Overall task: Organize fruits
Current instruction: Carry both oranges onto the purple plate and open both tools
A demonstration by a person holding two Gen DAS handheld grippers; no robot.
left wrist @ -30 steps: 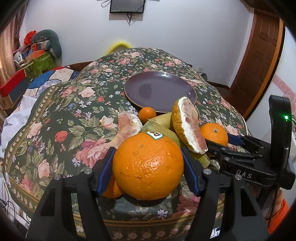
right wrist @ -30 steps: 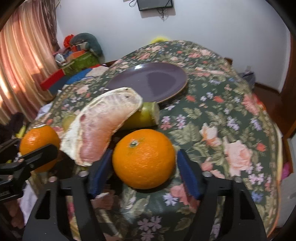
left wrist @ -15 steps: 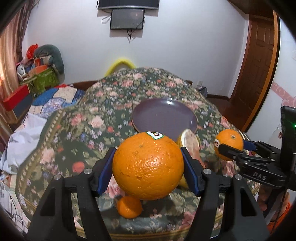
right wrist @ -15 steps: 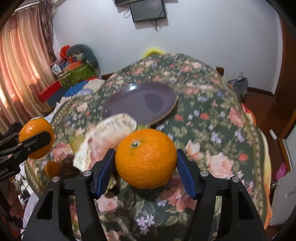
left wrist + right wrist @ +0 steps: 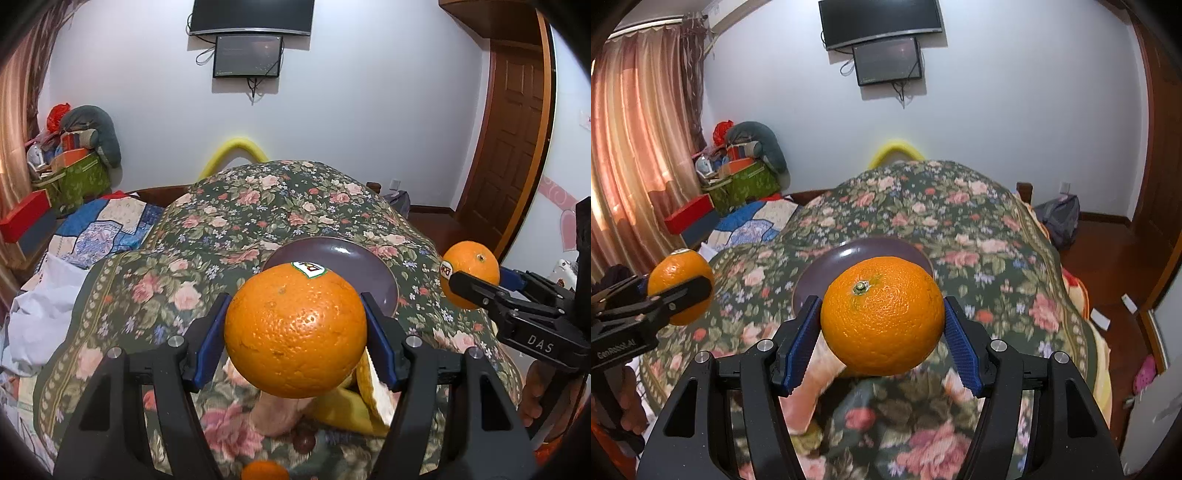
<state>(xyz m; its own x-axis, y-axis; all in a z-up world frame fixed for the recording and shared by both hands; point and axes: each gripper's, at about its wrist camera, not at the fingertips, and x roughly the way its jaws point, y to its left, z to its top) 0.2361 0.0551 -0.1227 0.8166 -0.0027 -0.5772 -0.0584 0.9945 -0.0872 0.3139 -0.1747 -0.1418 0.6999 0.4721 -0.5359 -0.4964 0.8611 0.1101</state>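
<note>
My left gripper [image 5: 295, 328] is shut on a large orange with a sticker [image 5: 295, 332], held high above the floral table [image 5: 236, 221]. My right gripper [image 5: 881, 325] is shut on another orange [image 5: 882, 321], also lifted. Each held orange shows in the other view: the right one [image 5: 470, 277], the left one [image 5: 680, 286]. A purple plate [image 5: 354, 258] lies beyond both, also in the right wrist view [image 5: 849, 254]. Below the left gripper lie pomelo pieces [image 5: 373, 398], a yellow-green fruit [image 5: 340, 406] and a small orange [image 5: 264, 470].
A pink pomelo piece [image 5: 809, 391] lies under the right gripper. Boxes and clutter [image 5: 70, 162] stand at the far left by a quilt [image 5: 96, 225]. A wooden door [image 5: 509, 140] is at the right. A bag [image 5: 1058, 218] sits on the floor.
Both grippers have risen well above the table with their oranges; the plate and the fruit pile now look lower and farther away.
</note>
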